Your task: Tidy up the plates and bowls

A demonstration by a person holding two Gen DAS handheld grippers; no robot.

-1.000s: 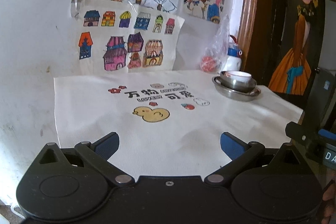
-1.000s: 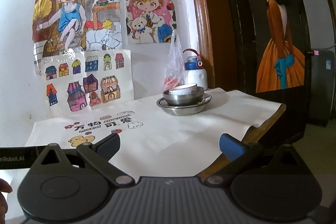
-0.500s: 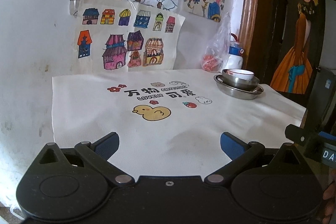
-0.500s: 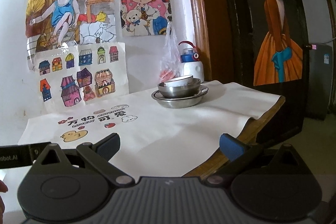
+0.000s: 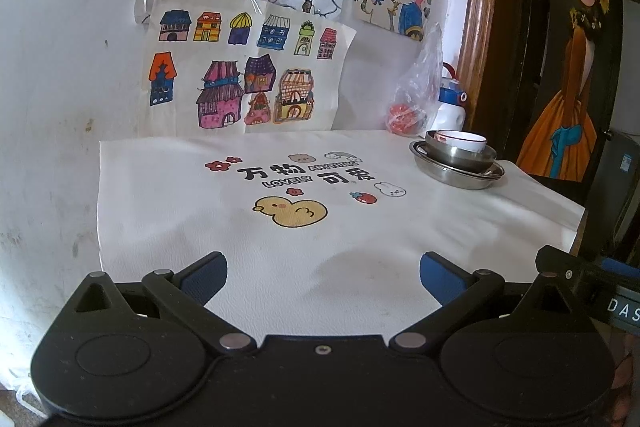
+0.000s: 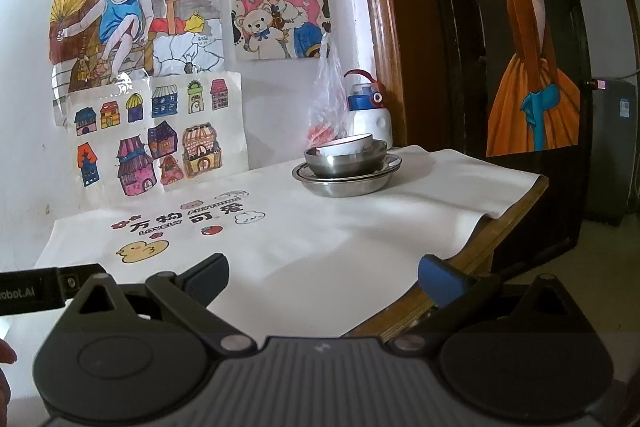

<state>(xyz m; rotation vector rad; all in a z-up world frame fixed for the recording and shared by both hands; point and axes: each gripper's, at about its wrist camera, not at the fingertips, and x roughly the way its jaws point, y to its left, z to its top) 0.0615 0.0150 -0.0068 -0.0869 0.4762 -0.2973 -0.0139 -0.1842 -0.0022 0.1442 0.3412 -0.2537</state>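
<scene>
Both claws, left (image 5: 322,269) and right (image 6: 323,269), spread wide, empty.
Ahead of my right claw, nested bowls (image 6: 346,158) on plate (image 6: 347,183); a careless one-rim grab could topple them.

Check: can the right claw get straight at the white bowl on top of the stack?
Probably yes. The right claw is open and empty, only bare cloth lies between, and the white bowl sits uncovered on top.
</scene>
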